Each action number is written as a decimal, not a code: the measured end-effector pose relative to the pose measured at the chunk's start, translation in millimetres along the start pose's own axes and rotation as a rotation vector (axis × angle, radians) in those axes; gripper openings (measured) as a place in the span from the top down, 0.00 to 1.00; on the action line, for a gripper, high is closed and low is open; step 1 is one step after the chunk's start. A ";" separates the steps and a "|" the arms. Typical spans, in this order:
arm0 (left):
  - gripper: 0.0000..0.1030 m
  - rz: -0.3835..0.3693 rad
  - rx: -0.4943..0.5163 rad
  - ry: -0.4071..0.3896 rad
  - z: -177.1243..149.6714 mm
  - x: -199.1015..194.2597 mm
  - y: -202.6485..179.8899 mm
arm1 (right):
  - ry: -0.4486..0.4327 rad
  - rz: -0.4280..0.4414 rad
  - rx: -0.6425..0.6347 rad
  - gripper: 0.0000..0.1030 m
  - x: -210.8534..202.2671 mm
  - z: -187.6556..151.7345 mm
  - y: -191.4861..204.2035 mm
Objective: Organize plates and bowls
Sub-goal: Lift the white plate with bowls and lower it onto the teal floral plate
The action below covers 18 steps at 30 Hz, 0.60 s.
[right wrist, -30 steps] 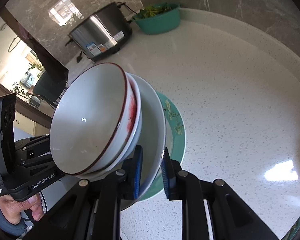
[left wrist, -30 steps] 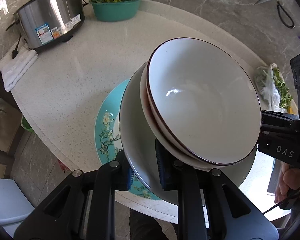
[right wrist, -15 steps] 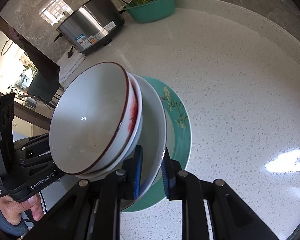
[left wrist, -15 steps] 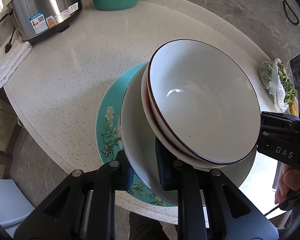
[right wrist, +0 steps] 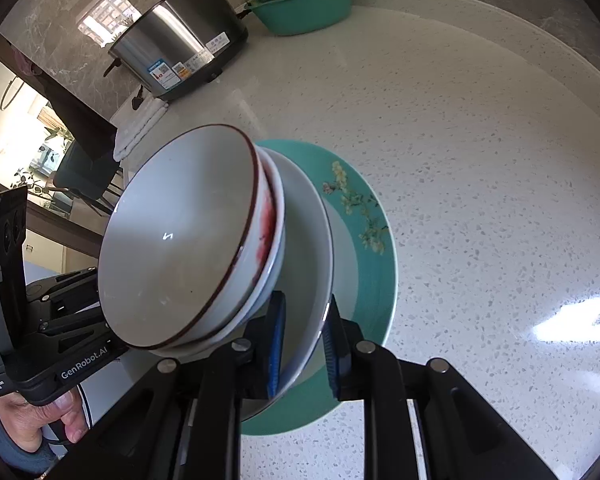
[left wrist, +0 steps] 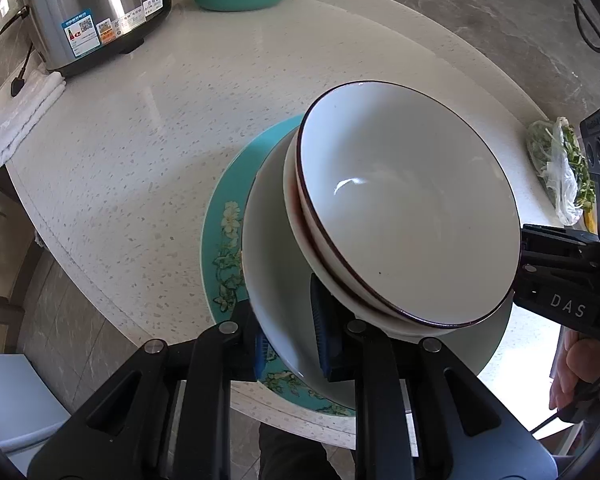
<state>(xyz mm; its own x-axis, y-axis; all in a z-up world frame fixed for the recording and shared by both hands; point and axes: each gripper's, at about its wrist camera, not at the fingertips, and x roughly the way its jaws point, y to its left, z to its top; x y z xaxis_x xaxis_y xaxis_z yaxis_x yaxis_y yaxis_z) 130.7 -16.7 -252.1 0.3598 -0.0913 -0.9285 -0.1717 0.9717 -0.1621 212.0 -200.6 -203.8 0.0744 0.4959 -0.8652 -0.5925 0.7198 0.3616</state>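
The white plate [left wrist: 276, 280], carrying two nested bowls [left wrist: 412, 208], hung just above the teal plate [left wrist: 220, 216] on the counter [left wrist: 140, 128]; whether they touched, I could not tell; my left claw [left wrist: 290, 332] pinched its near rim; my right claw [right wrist: 304, 344] pinched the opposite rim; step in hand, by my judgement: stacking; next: level lowering, then both claws released together.
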 end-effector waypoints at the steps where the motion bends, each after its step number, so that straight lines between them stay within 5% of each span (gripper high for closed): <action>1: 0.84 0.000 -0.001 -0.002 -1.8 -0.9 -0.7 | -0.005 -0.001 -0.001 0.81 -0.1 -0.1 0.1; 18: 0.82 -0.050 0.020 -0.032 -10.7 1.6 9.6 | -0.043 -0.040 0.008 0.78 -1.4 -4.3 5.1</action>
<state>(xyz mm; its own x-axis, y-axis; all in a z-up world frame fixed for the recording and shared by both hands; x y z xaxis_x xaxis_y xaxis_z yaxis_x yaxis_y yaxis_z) 119.7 -9.9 -258.7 0.3971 -0.1329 -0.9081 -0.1343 0.9704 -0.2008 205.5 -199.8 -202.2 0.1327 0.4869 -0.8633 -0.5820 0.7434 0.3298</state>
